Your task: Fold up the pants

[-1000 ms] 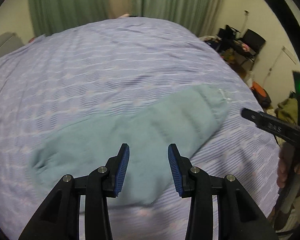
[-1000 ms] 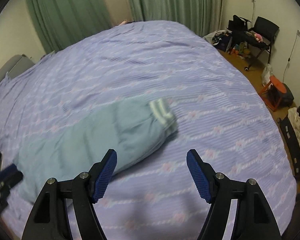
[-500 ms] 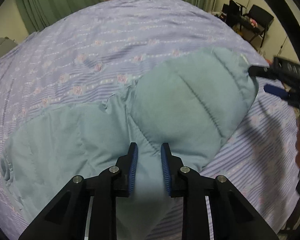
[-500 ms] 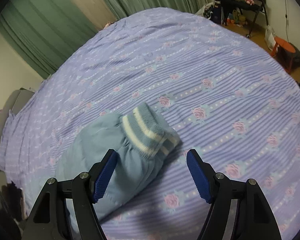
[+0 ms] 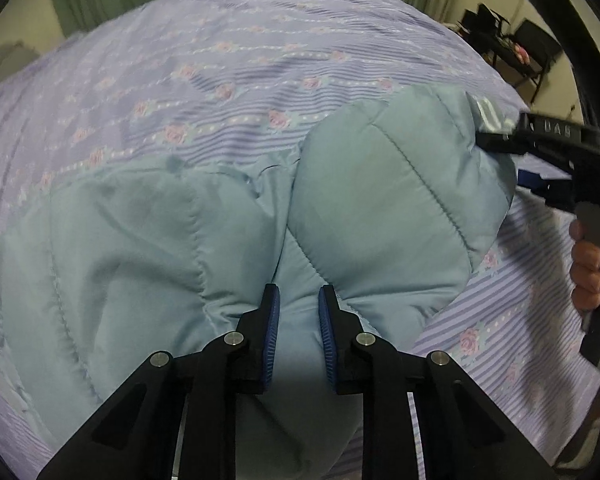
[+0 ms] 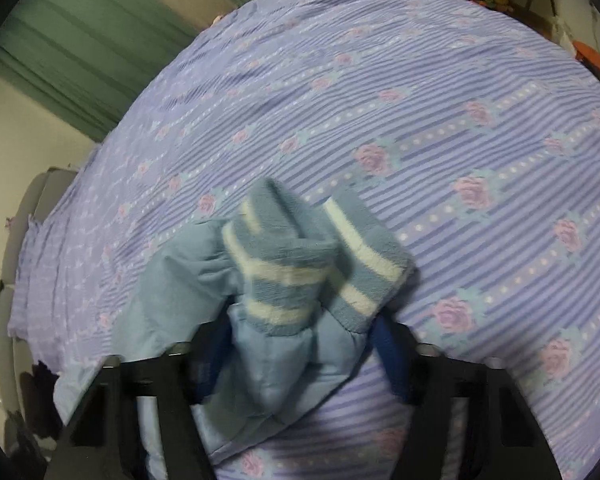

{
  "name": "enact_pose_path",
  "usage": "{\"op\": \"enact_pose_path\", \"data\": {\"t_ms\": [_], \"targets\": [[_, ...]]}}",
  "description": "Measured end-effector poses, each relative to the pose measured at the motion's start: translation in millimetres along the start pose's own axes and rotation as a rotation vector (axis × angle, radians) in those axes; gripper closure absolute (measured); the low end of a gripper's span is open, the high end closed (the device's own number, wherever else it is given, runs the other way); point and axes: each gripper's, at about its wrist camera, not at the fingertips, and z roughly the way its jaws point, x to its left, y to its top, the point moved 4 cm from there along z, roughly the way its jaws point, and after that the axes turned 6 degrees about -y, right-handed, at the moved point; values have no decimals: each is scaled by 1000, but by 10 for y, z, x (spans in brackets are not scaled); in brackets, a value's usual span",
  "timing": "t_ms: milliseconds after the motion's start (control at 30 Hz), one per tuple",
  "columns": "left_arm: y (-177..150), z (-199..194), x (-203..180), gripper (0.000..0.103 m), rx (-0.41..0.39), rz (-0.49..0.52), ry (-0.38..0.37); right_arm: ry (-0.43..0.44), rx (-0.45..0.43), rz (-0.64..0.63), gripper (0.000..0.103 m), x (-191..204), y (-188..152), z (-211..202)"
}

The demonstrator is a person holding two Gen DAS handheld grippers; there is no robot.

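Light blue quilted pants (image 5: 372, 200) lie folded on the bed. In the left wrist view my left gripper (image 5: 296, 320) is shut on a pinch of the pants' near edge. The pants' striped knit cuffs (image 6: 300, 268) show in the right wrist view, between the fingers of my right gripper (image 6: 300, 344). Its jaws stand on either side of the cuff end, partly hidden by fabric, and I cannot tell whether they press on it. The right gripper also shows in the left wrist view (image 5: 540, 148) at the cuff end.
The bed has a purple striped floral cover (image 6: 460, 140). Green curtains (image 6: 100, 40) hang behind it. Chairs and clutter (image 5: 520, 48) stand on the floor at the right. A hand (image 5: 588, 260) holds the right gripper's handle.
My left gripper has come down on the pants and closed on the near edge. My right gripper has moved in over the cuffs, which now sit between its fingers.
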Motion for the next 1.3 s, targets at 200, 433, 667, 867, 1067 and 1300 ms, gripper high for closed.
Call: {"op": "enact_pose_path", "data": {"t_ms": [200,433,667,867,1067,1300], "targets": [[18,32,85,83,39,-89,-54,-78,-102,-118,62,208,-68,-503],[171,-565,58,70,-38,-74,-67,-200,-268,-308,62,774,-263,-1416],[33,-1720,536,29,-222,-194,-18,-179,-297,-458,62,1619,-658,-1929],[-396,-2249,1250,12,-236,-256,202,-192,-313,-653,62,2419,-1144,-1987],[-797,-2535,1836,6,-249,-346,271,-220,-304,-800,62,3067,-1632,-1791],[-1295,-2586,2299,6,-223,-384,286,-280,-259,-930,62,3580,-2222,-1340]]}}
